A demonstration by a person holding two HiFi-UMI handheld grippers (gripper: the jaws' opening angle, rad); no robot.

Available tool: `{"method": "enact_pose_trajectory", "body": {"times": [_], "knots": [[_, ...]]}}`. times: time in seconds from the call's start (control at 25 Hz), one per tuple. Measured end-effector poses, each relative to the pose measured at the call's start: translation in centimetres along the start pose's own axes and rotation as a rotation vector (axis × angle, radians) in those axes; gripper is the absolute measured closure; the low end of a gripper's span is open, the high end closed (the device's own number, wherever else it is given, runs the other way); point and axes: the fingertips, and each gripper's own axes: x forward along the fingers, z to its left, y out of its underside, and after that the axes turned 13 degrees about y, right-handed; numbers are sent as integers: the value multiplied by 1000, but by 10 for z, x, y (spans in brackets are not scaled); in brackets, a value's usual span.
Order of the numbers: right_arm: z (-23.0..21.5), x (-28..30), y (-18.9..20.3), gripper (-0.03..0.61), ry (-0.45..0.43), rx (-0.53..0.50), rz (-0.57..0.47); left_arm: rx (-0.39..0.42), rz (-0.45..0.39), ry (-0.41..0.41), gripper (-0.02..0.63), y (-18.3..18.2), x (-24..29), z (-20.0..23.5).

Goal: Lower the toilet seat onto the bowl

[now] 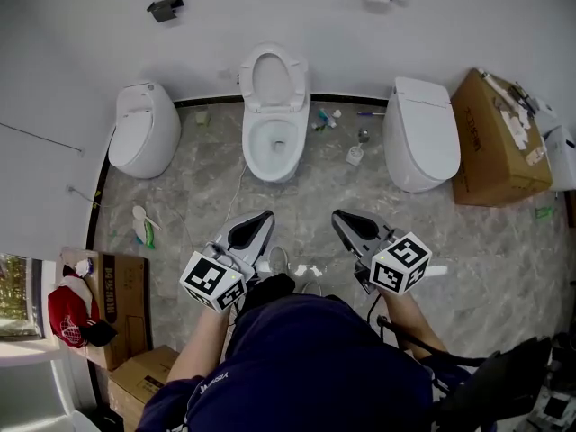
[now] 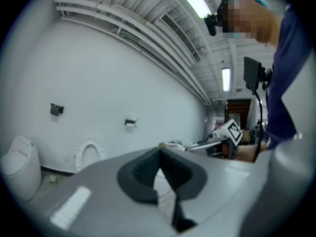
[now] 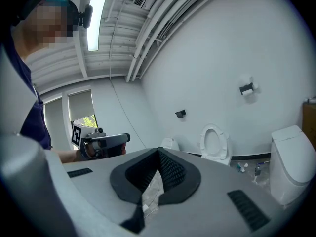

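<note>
So, big stuff first: the grey marble floor [image 1: 207, 187] ran up to a white wall [image 1: 90, 43], and three toilets stood in a row against it. From where you stood, the left toilet [image 1: 142, 131] was at 11 o'clock and the right toilet [image 1: 420, 135] at 1 o'clock, both with lids down. A cardboard box [image 1: 499, 138] sat at 2 o'clock, just beside the right one.

The one you wanted was the middle toilet, dead ahead at 12. Its seat [image 1: 274, 77] stood upright against the back and the bowl [image 1: 275, 144] was open below it. I couldn't tell whether a lid was tucked behind the ring.

Your left claw [image 1: 261, 220] and right claw [image 1: 343, 219] were both pinched fully together with nothing in them. They pointed roughly level toward 12 and were well short of the bowl. So I'd call this the approach, with the lowering itself not started.

For the step itself I'd pick one claw, probably the right, and spread its jaws before you got close. Then I'd take the ring at its top edge, at 12 on the ring. Alternatively, you could leave it shut and hook the tip behind that edge to tip the seat forward. Either way, keep contact all the way down so it doesn't drop and slam on the porcelain. The small bottles [image 1: 326, 118] sat on the floor at 1 o'clock, right by the toilet's base, so mind your feet as you step in.
</note>
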Motion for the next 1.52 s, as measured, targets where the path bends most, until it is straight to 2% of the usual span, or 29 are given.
{"method": "enact_pose_trajectory", "body": {"times": [0.32, 0.52, 0.76, 0.96, 1.28, 1.52], "knots": [[-33, 28, -8, 574, 42, 22, 6, -11, -23, -23, 612, -3, 7, 57], [-53, 64, -11, 574, 63, 34, 22, -20, -20, -25, 612, -3, 18, 113], [-60, 151, -25, 574, 39, 45, 66, -64, -5, -21, 611, 2, 34, 202], [-63, 233, -58, 574, 18, 28, 68, -85, 7, -3, 612, -7, 42, 277], [-87, 350, -95, 574, 53, 9, 81, -97, 16, 23, 612, -24, 53, 395], [-107, 418, -123, 574, 76, -14, 87, -92, 21, 55, 611, -35, 70, 468]]}}
